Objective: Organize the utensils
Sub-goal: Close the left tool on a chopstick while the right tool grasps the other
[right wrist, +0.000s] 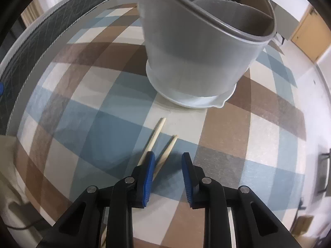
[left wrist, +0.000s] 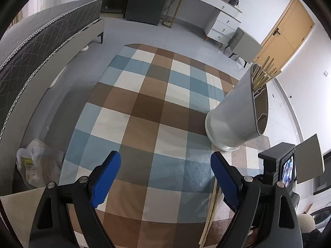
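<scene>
The right gripper (right wrist: 168, 159) stood narrowly apart, one chopstick (right wrist: 166, 154) between unpressed; it needed centring, holder (right wrist: 198, 62) at twelve o'clock

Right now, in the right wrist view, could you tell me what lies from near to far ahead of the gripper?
Right gripper → two chopsticks on the checked cloth → grey holder → door.

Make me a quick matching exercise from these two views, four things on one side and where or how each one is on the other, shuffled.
1. left gripper
2. right gripper
3. loose chopsticks
4. grey holder

A. stands on the checked cloth, chopsticks inside
B. lie flat on the cloth
C. wide open, nothing between the jaws
D. narrowed around one chopstick, not gripping yet

Pairs: 1-C, 2-D, 3-B, 4-A
</scene>
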`<state>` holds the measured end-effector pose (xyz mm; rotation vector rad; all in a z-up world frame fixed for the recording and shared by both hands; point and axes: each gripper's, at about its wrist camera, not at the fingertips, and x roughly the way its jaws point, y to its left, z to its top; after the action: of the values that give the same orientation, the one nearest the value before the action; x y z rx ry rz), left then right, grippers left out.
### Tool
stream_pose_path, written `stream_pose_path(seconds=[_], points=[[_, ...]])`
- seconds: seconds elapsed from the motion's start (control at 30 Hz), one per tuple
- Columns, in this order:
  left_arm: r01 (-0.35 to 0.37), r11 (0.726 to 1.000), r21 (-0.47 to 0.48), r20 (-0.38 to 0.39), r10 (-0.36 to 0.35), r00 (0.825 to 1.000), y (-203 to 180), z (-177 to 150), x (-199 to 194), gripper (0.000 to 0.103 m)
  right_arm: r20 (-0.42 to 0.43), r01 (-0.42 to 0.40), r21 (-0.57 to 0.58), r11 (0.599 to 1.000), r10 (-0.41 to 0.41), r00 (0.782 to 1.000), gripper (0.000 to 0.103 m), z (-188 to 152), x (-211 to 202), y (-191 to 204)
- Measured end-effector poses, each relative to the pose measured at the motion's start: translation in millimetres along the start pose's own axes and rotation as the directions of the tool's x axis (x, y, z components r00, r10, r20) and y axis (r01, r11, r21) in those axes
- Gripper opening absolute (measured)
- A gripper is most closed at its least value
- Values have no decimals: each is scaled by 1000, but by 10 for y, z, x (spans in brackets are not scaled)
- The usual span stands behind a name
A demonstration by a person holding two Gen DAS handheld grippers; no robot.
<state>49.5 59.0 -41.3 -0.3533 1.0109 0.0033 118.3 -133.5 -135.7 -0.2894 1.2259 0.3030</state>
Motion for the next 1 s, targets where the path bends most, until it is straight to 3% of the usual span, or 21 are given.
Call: stream_pose_path(seconds=[0.07, 0.13, 0.23, 0.4, 0.63, 0.73, 1.0], points=[[-5, 1000, 5, 2, 5, 1000, -3, -3, 2, 85, 9, -1, 8, 1000, 1, 1000, 26, 25, 8, 9], [-14, 1000, 2, 0, 14, 1000, 23, 4, 20, 85, 34, -10, -3, 1000, 10, 999, 14, 40, 5, 48], [-46, 999, -19, -7, 46, 999, 103, 21, 73, 85, 60, -15, -26, 1000, 16, 998, 5, 64, -6, 118], [-69, 996, -47, -29, 68, 997, 193, 14, 148, 85, 73, -109, 68, 992, 104, 992, 4, 83, -45, -23], [-65, 998, 8, -64, 66, 996, 85, -90, 261, 85, 217, -238, 210, 948, 192, 957, 4, -17, -381, -421], [-51, 998, 38, -87, 55, 995, 19, -158, 311, 85, 269, -307, 289, 907, 230, 935, 4, -98, -486, -632], [52, 981, 187, -179, -18, 984, -352, -408, 399, 84, 380, -393, 379, 838, 246, 892, 4, -249, -711, -1025]])
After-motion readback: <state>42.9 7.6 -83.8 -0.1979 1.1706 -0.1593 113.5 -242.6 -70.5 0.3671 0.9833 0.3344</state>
